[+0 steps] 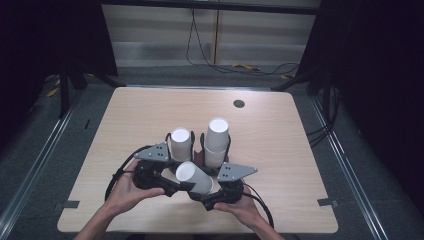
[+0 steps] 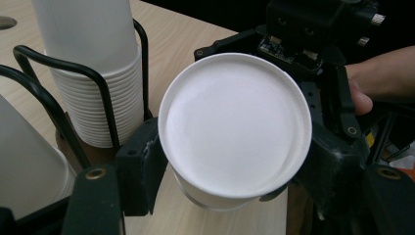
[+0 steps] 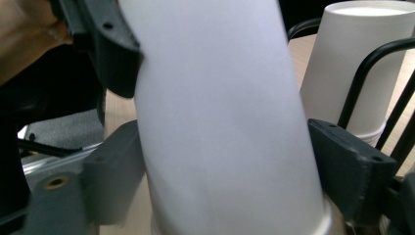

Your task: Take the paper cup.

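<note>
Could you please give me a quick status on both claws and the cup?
Left claw shut on paper cup. Right claw around it too, grip unclear. Cup stacks in wire rack close behind.

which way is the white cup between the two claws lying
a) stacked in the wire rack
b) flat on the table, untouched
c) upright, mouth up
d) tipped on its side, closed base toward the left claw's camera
d: the white cup lies tipped between the left claw and right claw, its round closed base facing the left gripper view, clear of the cup stacks in the wire rack.
</note>
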